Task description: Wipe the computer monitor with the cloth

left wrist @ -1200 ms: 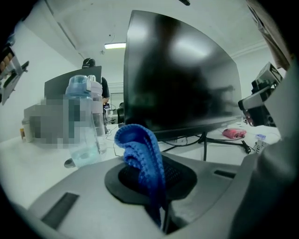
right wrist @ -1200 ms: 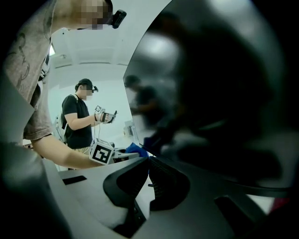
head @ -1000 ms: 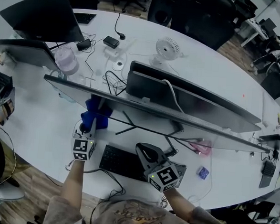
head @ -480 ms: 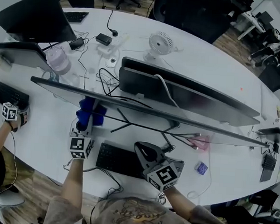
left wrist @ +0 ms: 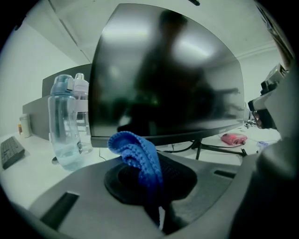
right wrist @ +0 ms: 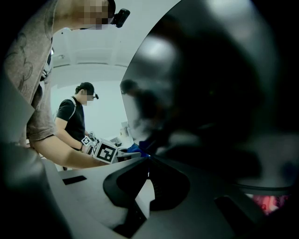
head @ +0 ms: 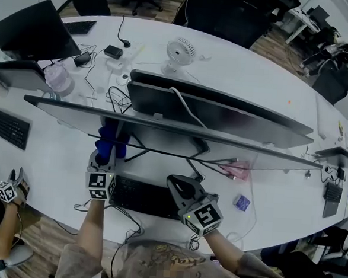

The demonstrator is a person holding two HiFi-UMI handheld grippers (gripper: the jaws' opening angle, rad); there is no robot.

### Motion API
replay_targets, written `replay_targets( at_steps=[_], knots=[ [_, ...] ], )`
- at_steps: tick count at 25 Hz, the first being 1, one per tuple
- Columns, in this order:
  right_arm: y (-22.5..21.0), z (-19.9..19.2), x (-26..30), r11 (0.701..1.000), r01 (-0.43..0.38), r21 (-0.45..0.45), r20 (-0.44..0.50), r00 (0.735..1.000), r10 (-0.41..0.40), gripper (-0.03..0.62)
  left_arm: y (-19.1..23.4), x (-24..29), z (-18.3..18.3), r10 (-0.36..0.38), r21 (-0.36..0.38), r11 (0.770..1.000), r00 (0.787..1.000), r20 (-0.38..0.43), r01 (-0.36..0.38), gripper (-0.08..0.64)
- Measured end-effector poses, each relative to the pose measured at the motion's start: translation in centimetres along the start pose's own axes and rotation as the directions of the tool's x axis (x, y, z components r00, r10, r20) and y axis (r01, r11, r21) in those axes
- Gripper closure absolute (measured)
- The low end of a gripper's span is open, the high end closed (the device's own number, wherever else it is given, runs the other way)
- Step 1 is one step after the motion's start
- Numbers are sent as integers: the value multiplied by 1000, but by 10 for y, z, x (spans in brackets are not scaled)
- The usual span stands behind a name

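The wide dark computer monitor point(head: 163, 124) runs across the white table point(head: 42, 156), edge-on from above. Its screen point(left wrist: 163, 79) fills the left gripper view. My left gripper point(head: 101, 155) is shut on the blue cloth point(head: 107, 139), just in front of the screen's lower left part. The cloth point(left wrist: 138, 156) stands bunched up out of the shut jaws of that left gripper point(left wrist: 158, 212), short of the screen's bottom edge. My right gripper point(head: 181, 188) hovers over the keyboard point(head: 137, 196), shut with nothing in it. In its own view the right gripper point(right wrist: 148, 163) points at the blurred dark screen point(right wrist: 224, 93).
A clear water bottle point(left wrist: 63, 123) stands left of the monitor. A second monitor point(head: 223, 112), a small fan point(head: 180, 50) and loose cables lie behind. A pink object point(head: 237, 168) sits under the screen's right part. Another person's gripper point(head: 7, 190) is at the lower left.
The head view has shifted, so everything sits further left and up. The other person's gripper has dropped from the table edge to the lower left corner. My two grippers have hardly moved.
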State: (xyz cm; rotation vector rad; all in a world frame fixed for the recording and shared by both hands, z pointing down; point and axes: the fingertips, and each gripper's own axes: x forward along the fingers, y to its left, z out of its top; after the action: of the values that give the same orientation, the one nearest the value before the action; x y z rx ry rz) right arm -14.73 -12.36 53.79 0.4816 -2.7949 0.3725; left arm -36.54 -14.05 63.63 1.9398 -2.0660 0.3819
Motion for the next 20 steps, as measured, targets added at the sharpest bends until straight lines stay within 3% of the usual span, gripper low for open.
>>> replay_targets(
  at_steps=[20],
  knots=[
    [-67, -8, -116, 993, 114, 11, 31, 993, -114, 571, -163, 23, 12, -151, 60, 986, 988, -42, 153, 512]
  ],
)
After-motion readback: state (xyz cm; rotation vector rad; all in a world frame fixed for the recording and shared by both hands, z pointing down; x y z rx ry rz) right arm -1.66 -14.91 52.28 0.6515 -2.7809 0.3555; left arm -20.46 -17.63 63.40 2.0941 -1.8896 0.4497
